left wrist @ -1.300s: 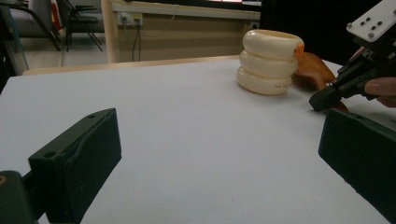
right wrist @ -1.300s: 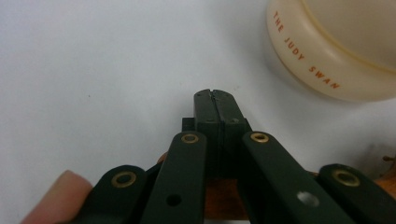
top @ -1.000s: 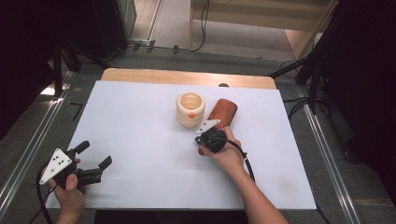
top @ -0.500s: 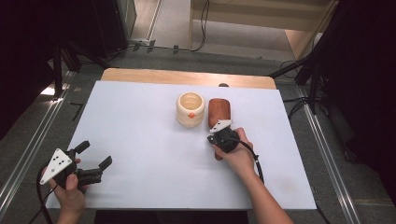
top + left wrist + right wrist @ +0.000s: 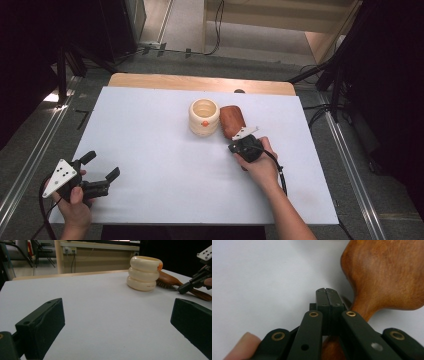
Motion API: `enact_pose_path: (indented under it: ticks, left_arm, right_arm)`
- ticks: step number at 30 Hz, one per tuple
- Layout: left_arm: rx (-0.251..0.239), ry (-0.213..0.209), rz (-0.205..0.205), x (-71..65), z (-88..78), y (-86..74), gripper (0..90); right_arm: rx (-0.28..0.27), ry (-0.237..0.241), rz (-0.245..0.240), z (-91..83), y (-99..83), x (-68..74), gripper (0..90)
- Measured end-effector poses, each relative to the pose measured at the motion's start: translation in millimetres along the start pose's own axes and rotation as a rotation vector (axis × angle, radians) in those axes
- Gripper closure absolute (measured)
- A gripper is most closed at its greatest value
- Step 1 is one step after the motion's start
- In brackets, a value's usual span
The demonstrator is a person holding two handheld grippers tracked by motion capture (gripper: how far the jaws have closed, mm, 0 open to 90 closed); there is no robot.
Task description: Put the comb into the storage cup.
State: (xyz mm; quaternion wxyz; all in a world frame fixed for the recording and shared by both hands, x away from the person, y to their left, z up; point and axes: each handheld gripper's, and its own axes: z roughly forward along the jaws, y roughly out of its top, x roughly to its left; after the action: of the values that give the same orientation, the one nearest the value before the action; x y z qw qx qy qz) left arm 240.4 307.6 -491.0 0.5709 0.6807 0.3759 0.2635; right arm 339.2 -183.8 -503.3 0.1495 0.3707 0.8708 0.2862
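A brown wooden brush (image 5: 232, 119) lies bristles down just right of a cream ringed cup (image 5: 204, 116) at the middle of the white table. My right gripper (image 5: 236, 145) is shut, jaws pressed flat together with nothing between them. It sits over the brush's handle and points at the head. In the right gripper view the closed tips (image 5: 327, 293) hover beside the neck of the brush (image 5: 387, 272). My left gripper (image 5: 102, 167) stays open at the near left corner, far from both. From there I see the cup (image 5: 144, 273), the brush (image 5: 170, 280) and the right gripper (image 5: 181, 290).
The white tabletop (image 5: 150, 150) has wide bare room between my two hands. A wooden strip (image 5: 175, 81) runs along its far edge. Metal rails (image 5: 30, 165) and dark floor flank both sides.
My right hand has slid to the right along the table, from left of the brush handle to over it. The brush head sits slightly nearer the cup. The left hand has not moved.
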Motion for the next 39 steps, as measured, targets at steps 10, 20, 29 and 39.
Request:
enact_pose_path:
  ticks: [10, 20, 29, 39]
  left_arm:
    - [0.0, -0.001, -0.001, -0.1, -0.1, 0.0, 0.0]
    - [-0.005, -0.008, -0.007, 0.9, -0.7, 0.0, 0.0]
    - [-0.005, -0.011, -0.007, 1.2, -0.5, 0.0, 0.0]
    - [-0.003, -0.008, 0.0, 0.4, 0.0, 0.0, 0.0]
  right_arm:
    - [-0.071, -0.05, 0.124, -37.8, 10.2, 0.5, 57.3]
    - [0.005, -0.141, 0.331, -30.6, 10.9, -3.6, 50.7]
    - [0.099, -0.144, 0.462, -10.0, 11.7, -7.3, 55.9]
    - [0.084, -0.184, 0.49, 2.8, 11.8, -4.0, 61.7]
